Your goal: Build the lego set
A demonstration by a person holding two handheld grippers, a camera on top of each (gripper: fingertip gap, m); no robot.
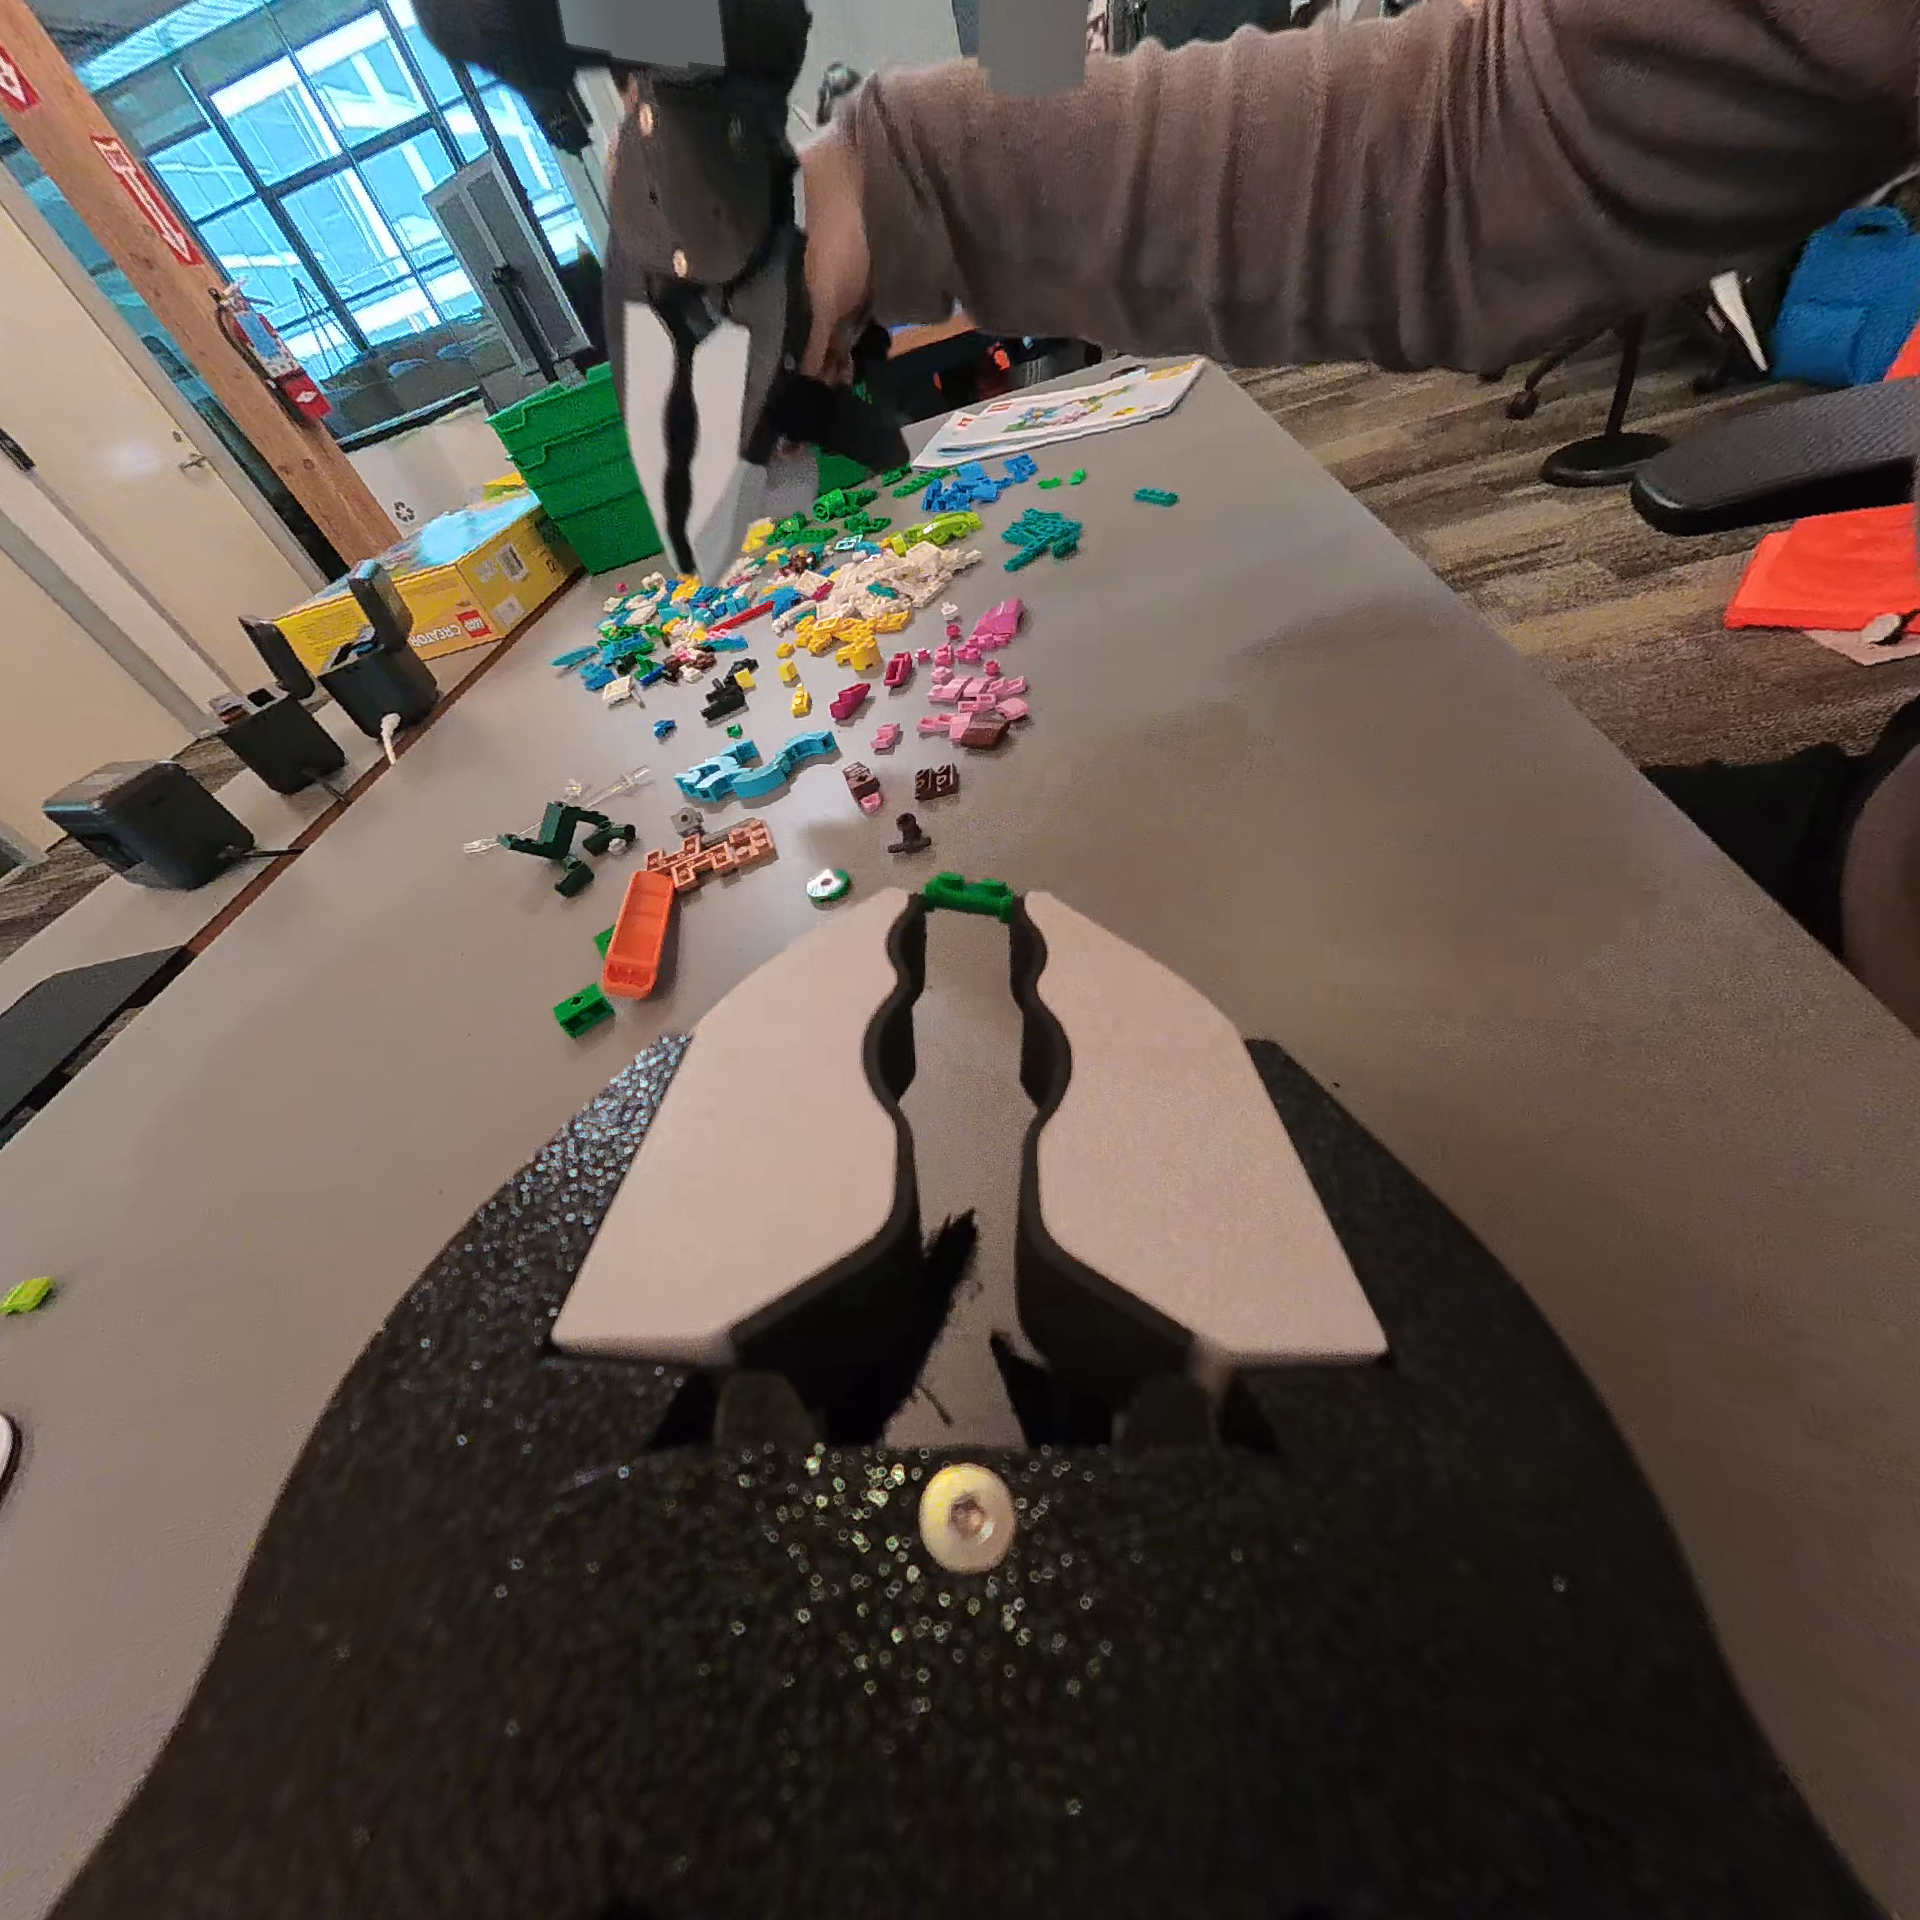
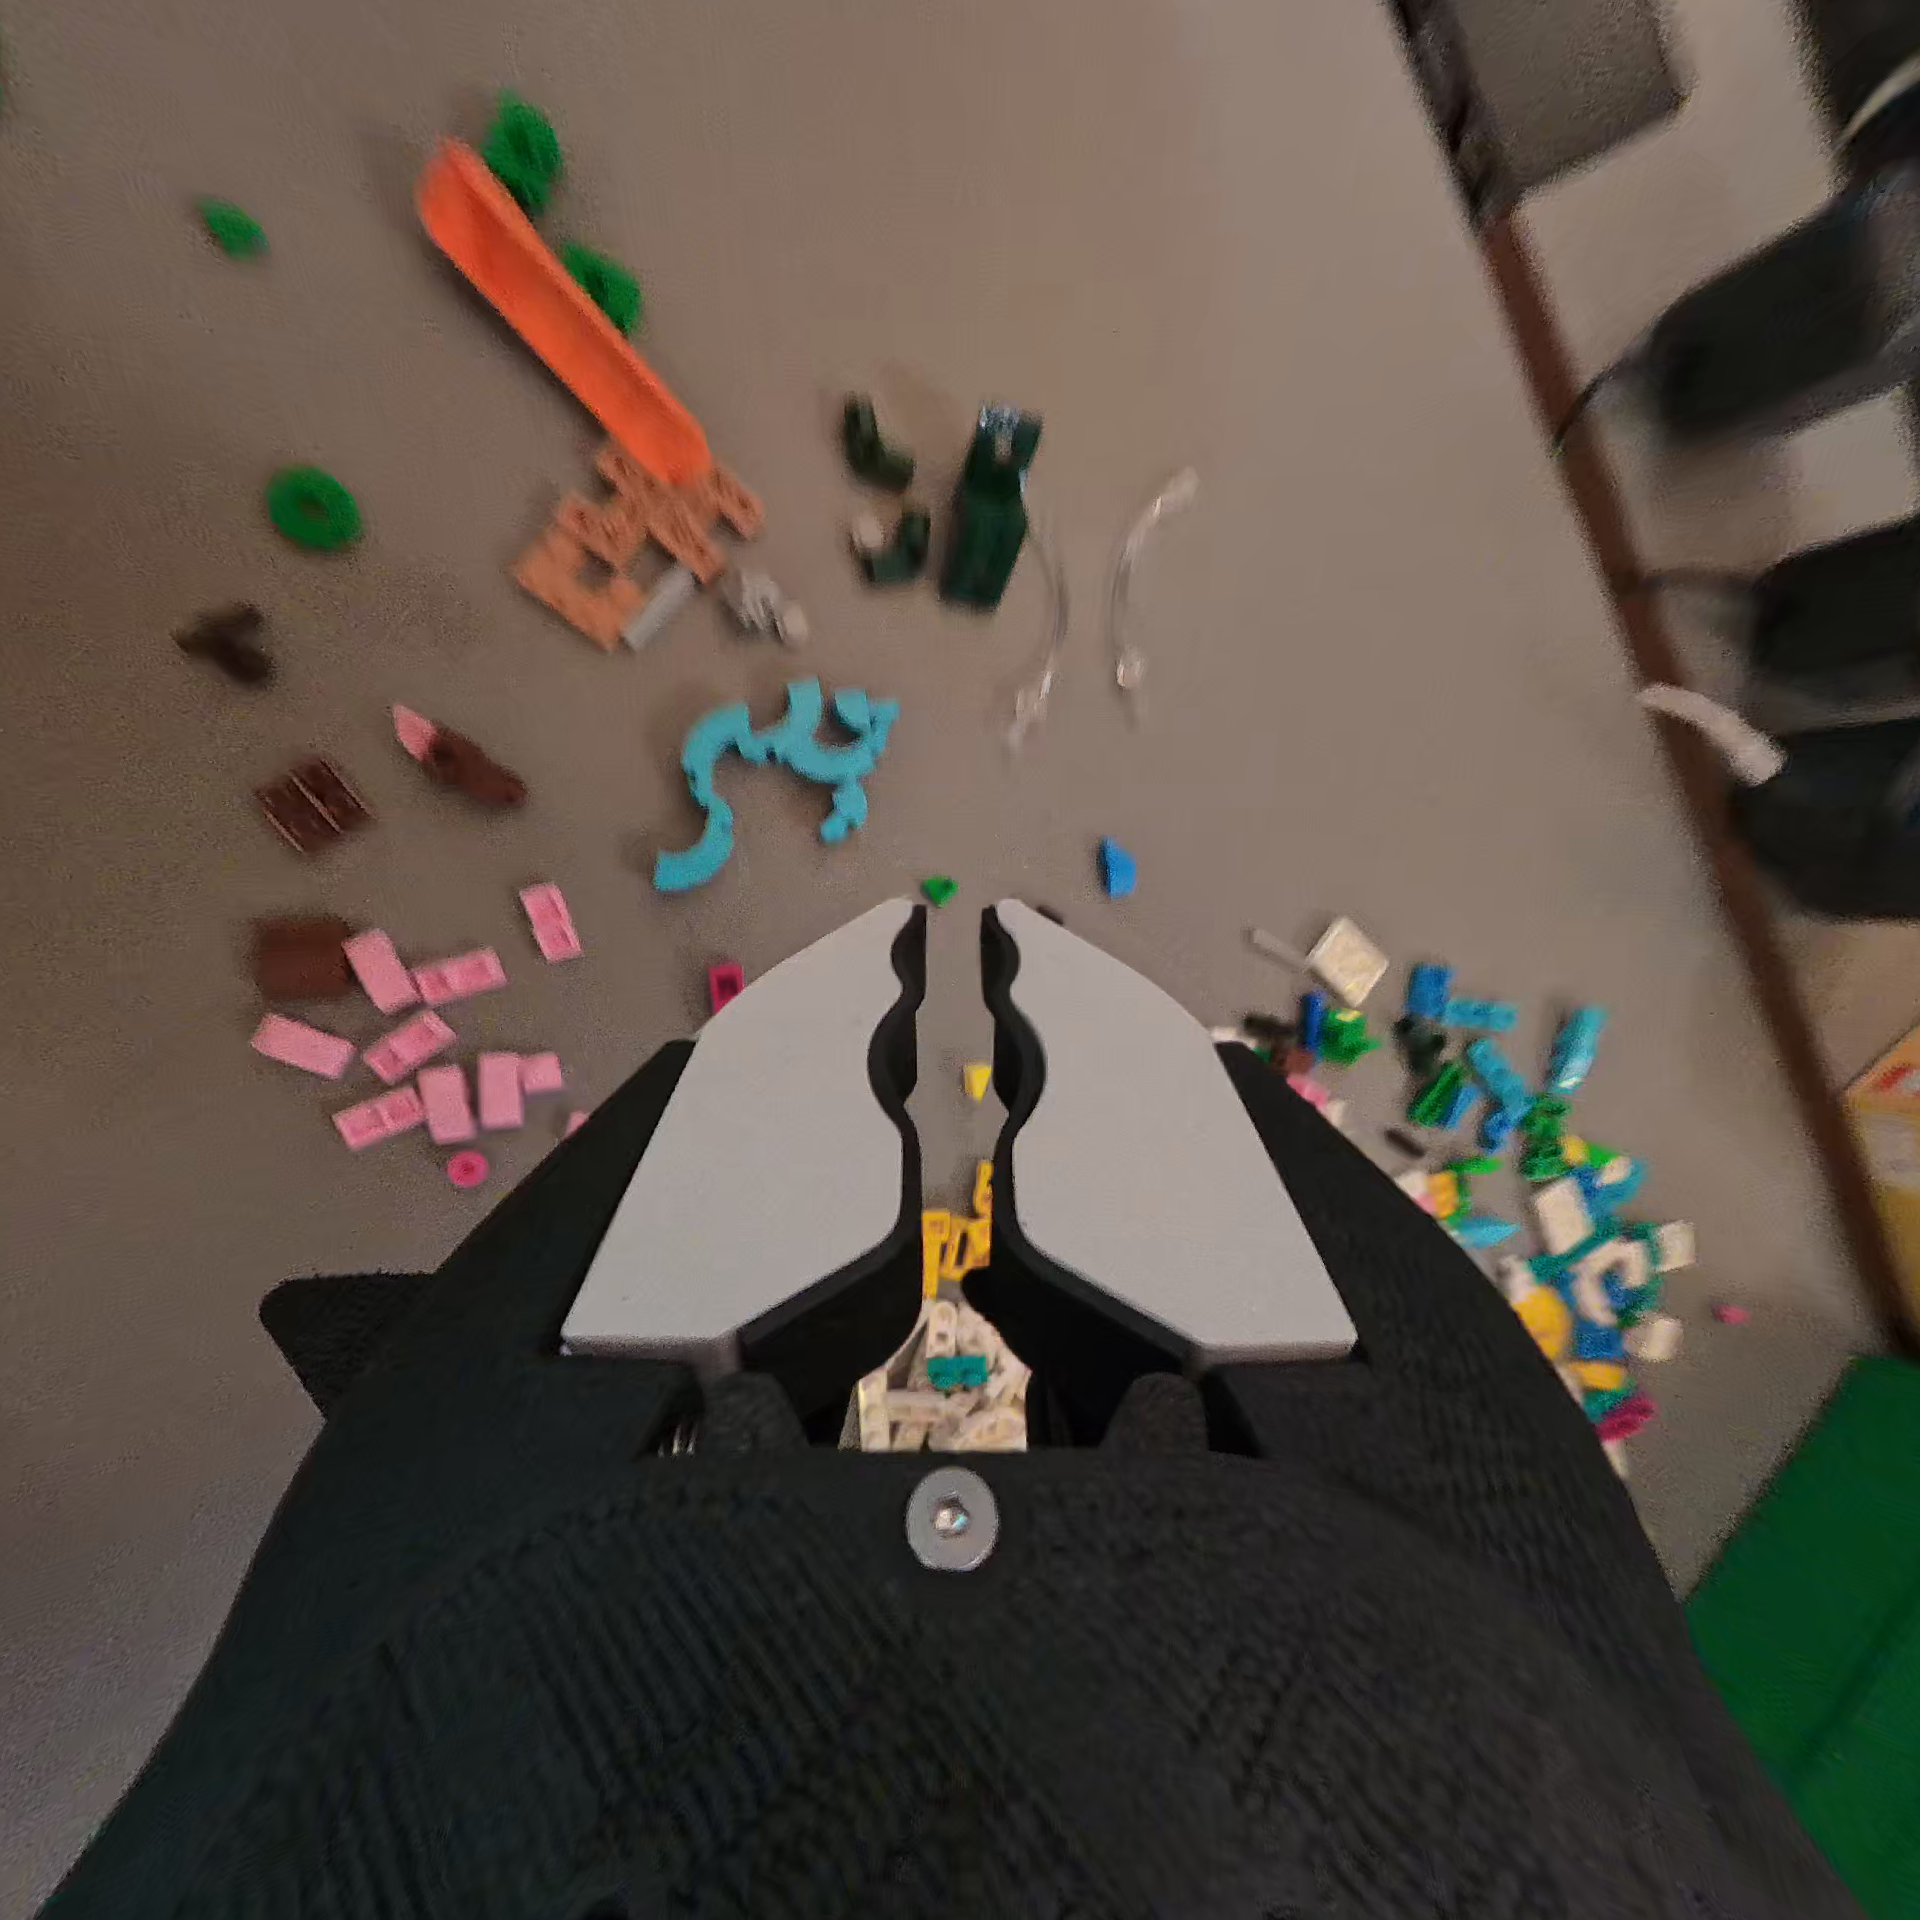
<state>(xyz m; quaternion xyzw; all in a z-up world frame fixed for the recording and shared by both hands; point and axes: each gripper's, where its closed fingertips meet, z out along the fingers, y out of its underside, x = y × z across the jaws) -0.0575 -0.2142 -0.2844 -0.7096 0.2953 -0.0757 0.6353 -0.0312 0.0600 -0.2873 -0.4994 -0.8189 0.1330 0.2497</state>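
A small green plastic lego piece (image 1: pixel 968 894) is being gripped between the tips of the left tongs (image 1: pixel 968 906), just above the grey table (image 1: pixel 1299 831). The right tongs (image 2: pixel 954 914) are being held released and empty over the heap of mixed coloured lego bricks (image 1: pixel 821 603) lying toward the table's far edge. A long orange plastic piece (image 1: pixel 639 935) is being left lying near the left tongs, beside a tan studded plate (image 1: pixel 717 860).

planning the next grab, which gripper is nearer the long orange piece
Left. The left gripper is low over the table, just beside the long orange piece. The right gripper hovers farther back over the brick pile.
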